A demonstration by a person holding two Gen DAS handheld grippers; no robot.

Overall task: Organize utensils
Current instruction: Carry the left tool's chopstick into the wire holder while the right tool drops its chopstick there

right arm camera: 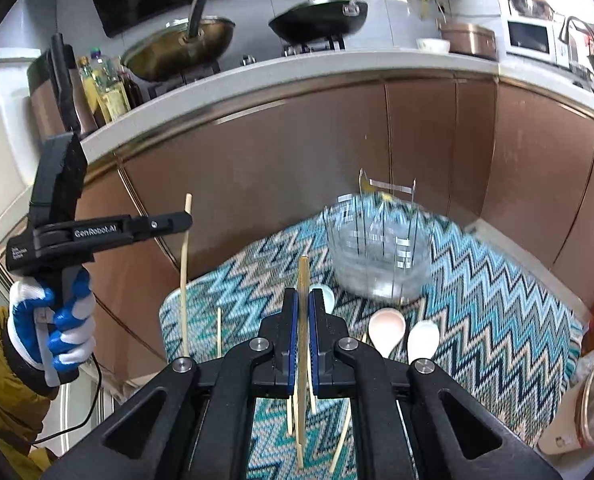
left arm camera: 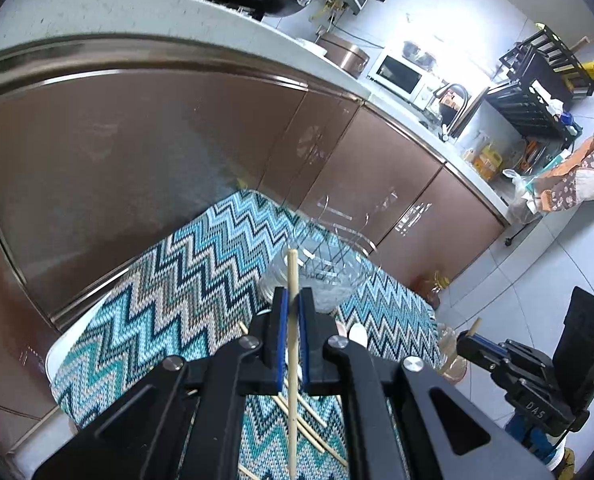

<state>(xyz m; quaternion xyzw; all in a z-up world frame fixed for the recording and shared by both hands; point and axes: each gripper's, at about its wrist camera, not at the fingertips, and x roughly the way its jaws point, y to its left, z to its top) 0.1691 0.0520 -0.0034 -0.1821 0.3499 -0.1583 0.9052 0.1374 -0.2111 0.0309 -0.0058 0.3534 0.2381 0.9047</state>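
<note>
Holding a single bamboo chopstick (right arm camera: 184,276) upright, the left gripper (right arm camera: 187,220) sits at the far left of the right wrist view, its jaws clamped on the stick near the upper end while the long axis hangs almost vertical over the table's left edge; a gloved hand (right arm camera: 53,328) grips its handle. Moving right, the right gripper (right arm camera: 304,312) has its blue pads closed on a second chopstick (right arm camera: 303,280), likewise upright, with loose chopsticks (right arm camera: 343,440) lying on the zigzag cloth (right arm camera: 497,300) beneath it. Further right lie three ceramic spoons (right arm camera: 385,328), bowls up, just beside the jaws. Beyond them, ahead and slightly right of both grippers, stands the clear utensil holder (right arm camera: 381,256); it looks empty, though blur and glare make that uncertain. Both sticks already point the way they would need to drop in, so my judgement is that the coming move is a carry forward and right over the holder's rim; the right gripper appears nearer to it than the left.
</note>
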